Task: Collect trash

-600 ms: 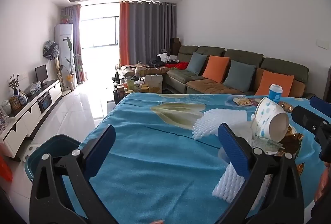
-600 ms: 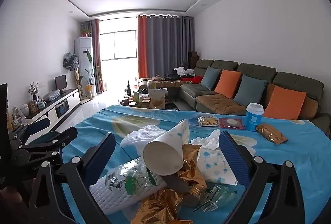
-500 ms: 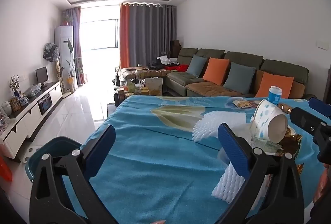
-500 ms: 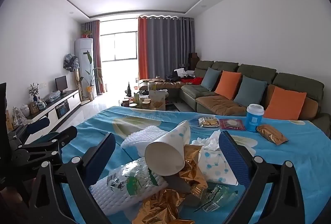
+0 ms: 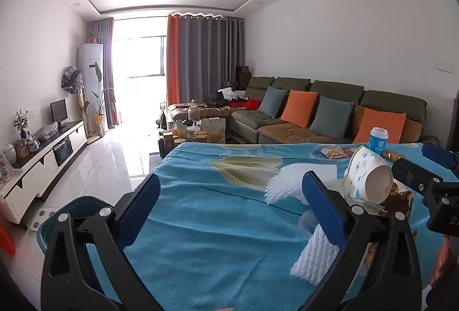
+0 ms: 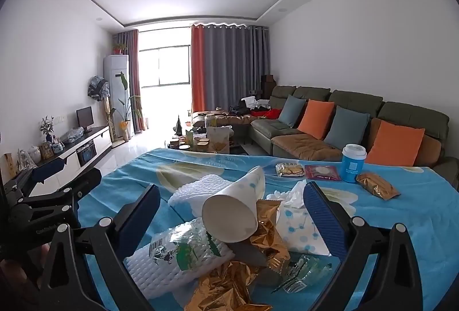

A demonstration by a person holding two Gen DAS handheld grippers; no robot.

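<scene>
From where I sit, the left gripper [image 5: 231, 193] hangs with its jaws spread wide and nothing between them but bare blue tablecloth [image 5: 206, 213]. At the lower left of its frame a teal bin [image 5: 61, 213] peeks out below the table edge, mostly hidden by the gripper's body; I take it for the trash bin.

The trash pile lies off to that gripper's right, at mid-right of its frame: white foam netting [image 5: 312, 262] partly behind the right finger, then the tipped paper cup [image 5: 368, 177].

In the right wrist view the right gripper [image 6: 231, 206] is also released, and the pile sits squarely between its fingers. The paper cup [image 6: 233, 214] lies tilted, mouth toward the camera, long axis running away toward upper right, resting on gold foil wrappers [image 6: 252, 259]. So the right gripper is nearer, I judge.

What sits under the foil I cannot make out, and the pile's near edge is cut off at the bottom of the frame.
</scene>
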